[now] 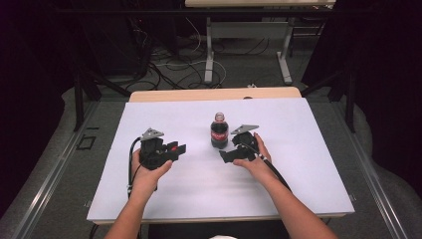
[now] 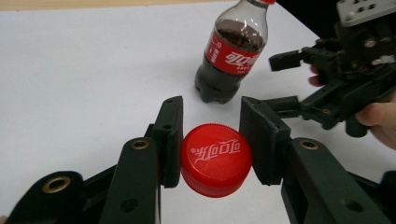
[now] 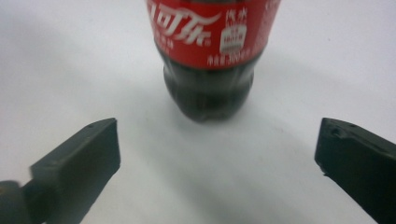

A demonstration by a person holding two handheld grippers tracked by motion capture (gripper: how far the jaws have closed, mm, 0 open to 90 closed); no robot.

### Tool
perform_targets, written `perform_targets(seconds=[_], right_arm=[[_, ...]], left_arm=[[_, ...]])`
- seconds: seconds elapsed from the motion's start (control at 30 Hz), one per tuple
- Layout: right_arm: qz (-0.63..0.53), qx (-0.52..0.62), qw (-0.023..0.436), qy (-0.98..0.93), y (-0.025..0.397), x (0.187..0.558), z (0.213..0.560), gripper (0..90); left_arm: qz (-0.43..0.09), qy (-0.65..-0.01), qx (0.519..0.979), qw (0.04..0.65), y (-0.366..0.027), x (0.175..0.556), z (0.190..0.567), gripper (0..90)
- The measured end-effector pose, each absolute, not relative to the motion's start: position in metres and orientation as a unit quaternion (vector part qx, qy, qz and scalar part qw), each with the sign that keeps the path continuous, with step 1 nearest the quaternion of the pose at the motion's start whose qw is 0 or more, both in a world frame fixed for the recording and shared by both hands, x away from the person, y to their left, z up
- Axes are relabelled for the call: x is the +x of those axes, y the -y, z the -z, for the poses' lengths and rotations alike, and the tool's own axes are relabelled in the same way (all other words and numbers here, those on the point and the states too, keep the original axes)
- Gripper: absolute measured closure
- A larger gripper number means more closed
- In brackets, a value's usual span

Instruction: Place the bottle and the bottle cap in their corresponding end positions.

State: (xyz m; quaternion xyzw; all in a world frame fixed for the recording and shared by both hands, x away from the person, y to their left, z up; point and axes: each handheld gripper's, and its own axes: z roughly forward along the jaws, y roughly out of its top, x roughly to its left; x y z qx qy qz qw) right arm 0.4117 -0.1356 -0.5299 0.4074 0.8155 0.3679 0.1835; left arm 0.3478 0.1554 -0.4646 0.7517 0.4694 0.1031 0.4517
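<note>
Care is being needed: the red cap [image 2: 215,160] is being pinched by the left hand-held gripper [image 2: 212,140]; the bottle [image 3: 211,56] should be gripped low by the spread-open right hand-held gripper [image 3: 217,154].

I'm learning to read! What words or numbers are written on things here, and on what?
Red cap held in the left claw: "可口可乐" in white script.
Bottle label: "可口可乐" in white.
Bottle label, small print: blurred; it may read "汽水" and "300", not surely.
</note>
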Motion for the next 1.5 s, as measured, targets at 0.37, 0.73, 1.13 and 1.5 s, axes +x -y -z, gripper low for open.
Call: perform_targets(seconds=[0.37,0.73,1.13,1.5], right_arm=[[-0.356,0.419,0.199,-0.811,0.171,0.377,0.524,0.0],[-0.383,0.443,0.212,-0.782,0.202,0.365,0.513,0.0],[-0.380,0.451,0.207,-0.781,0.208,0.366,0.519,0.0],[-0.377,0.451,0.206,-0.783,0.208,0.366,0.522,0.0]], left_arm=[[-0.101,-0.442,0.779,0.432,-0.121,0.350,0.491,61.0],[-0.084,-0.410,0.797,0.435,-0.080,0.359,0.518,61.0],[-0.083,-0.365,0.823,0.428,-0.048,0.354,0.549,61.0],[-0.091,-0.347,0.837,0.414,-0.033,0.354,0.564,60.8]])
